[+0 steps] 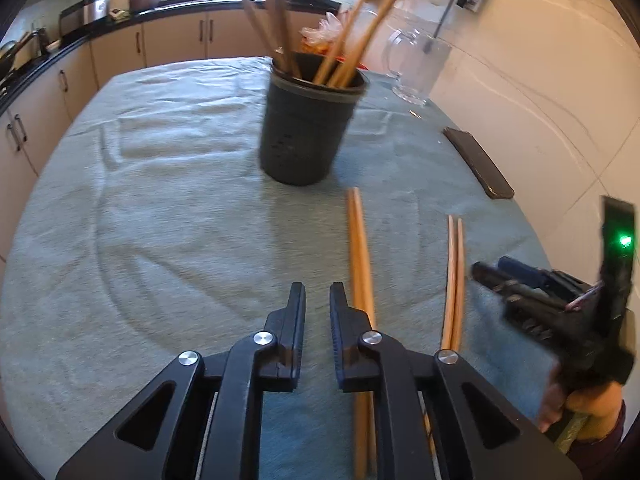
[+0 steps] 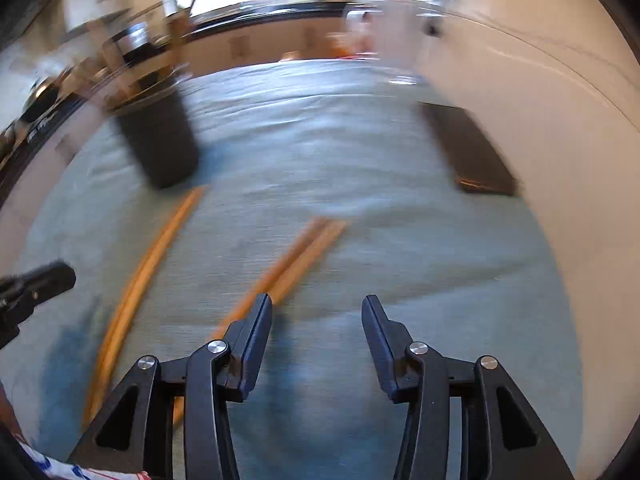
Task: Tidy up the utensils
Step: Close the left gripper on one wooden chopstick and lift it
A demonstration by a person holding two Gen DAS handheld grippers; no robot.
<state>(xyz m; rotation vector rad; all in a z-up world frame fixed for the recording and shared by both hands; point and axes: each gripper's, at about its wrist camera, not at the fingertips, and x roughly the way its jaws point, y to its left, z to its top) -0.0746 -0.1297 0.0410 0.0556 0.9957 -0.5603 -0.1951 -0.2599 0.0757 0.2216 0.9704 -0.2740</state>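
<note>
Surface: table draped in a pale green-grey cloth (image 1: 168,184), woven and creased. Room: kitchen, beige cabinets (image 1: 176,40) under a dark counter, bright window behind, white wall to the right.

Utensils: two pairs of wooden chopsticks, long, slim, orange-brown, flat on the cloth. The thicker pair (image 1: 360,256) lies just right of the left tongs (image 1: 317,292), running beneath their right finger. The thinner pair (image 1: 455,280) lies between the two tongs; in the right wrist view it (image 2: 304,252) points up to the left finger of the right tongs (image 2: 317,306).

Holder: dark, round, perforated plastic cup (image 1: 308,128), ahead of the left tongs, filled with upright wooden sticks.

Other: clear glass jug (image 1: 416,68) beyond the cup; flat black phone-like slab (image 1: 478,162) by the wall.

Tongs: left nearly closed, a narrow gap, empty. Right released, fingers wide, empty. Right view blurred.
</note>
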